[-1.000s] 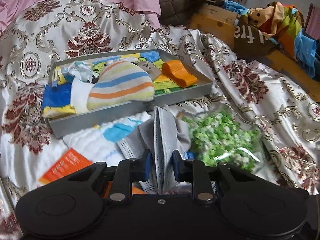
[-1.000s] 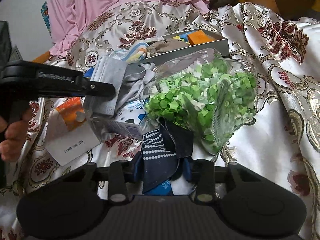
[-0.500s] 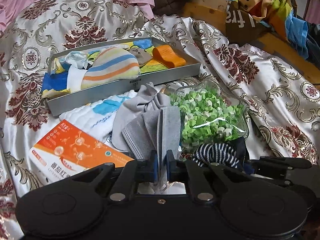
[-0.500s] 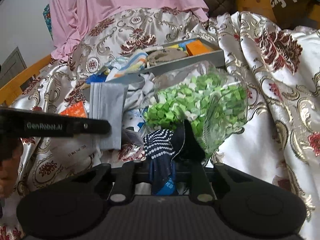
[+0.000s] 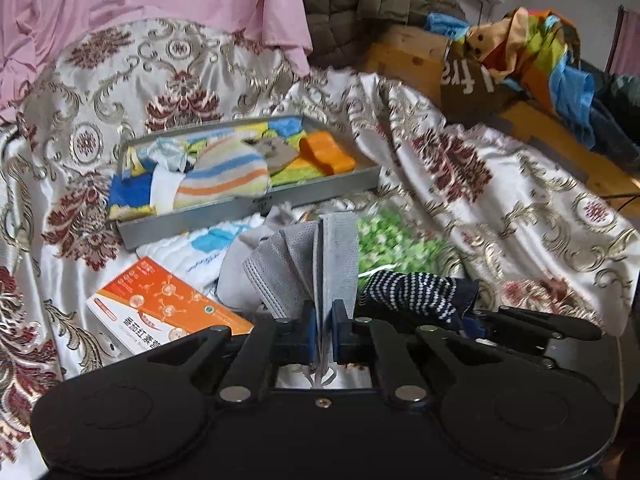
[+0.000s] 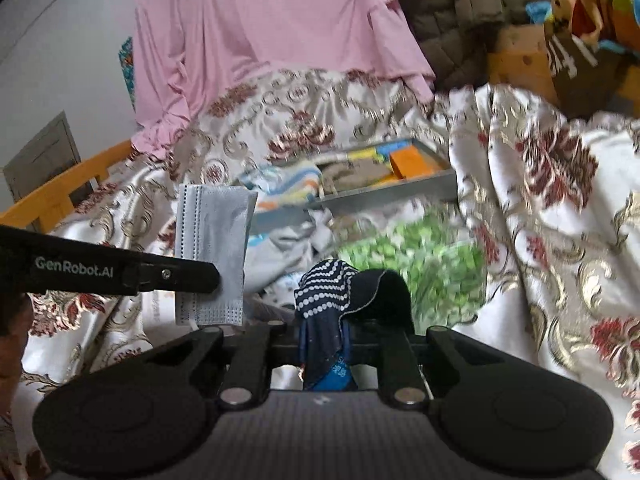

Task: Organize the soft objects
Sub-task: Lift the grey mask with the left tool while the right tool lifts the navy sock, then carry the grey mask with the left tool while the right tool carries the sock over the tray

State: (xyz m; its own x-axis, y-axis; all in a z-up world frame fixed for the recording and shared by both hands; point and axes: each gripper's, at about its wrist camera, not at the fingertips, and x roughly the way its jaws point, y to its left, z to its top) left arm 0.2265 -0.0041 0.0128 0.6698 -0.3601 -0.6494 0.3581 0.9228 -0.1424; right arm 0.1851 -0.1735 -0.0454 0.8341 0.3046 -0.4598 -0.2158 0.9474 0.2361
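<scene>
My left gripper point(image 5: 323, 330) is shut on a stack of grey face masks point(image 5: 320, 264), lifted off the bedspread; the same masks point(image 6: 212, 252) hang beside the left gripper's arm in the right wrist view. My right gripper point(image 6: 324, 344) is shut on a navy sock with white dots point(image 6: 328, 292), also visible as the sock point(image 5: 412, 292) at the right of the left wrist view. Beyond both lies a grey metal tray point(image 5: 248, 208) holding a striped sock point(image 5: 224, 176), an orange item point(image 5: 328, 152) and other soft pieces.
A clear bag of green bits point(image 5: 396, 240) lies just past the grippers. An orange and white box point(image 5: 160, 312) rests at the left on the floral bedspread point(image 5: 500, 200). A grey cloth point(image 5: 236, 276) and white towel point(image 5: 204, 244) lie before the tray. Pink fabric point(image 6: 260, 40) hangs behind.
Both grippers closed on their items and rose from the bed. The masks and the dotted sock now hang clear of the pile, and the tray looks farther off.
</scene>
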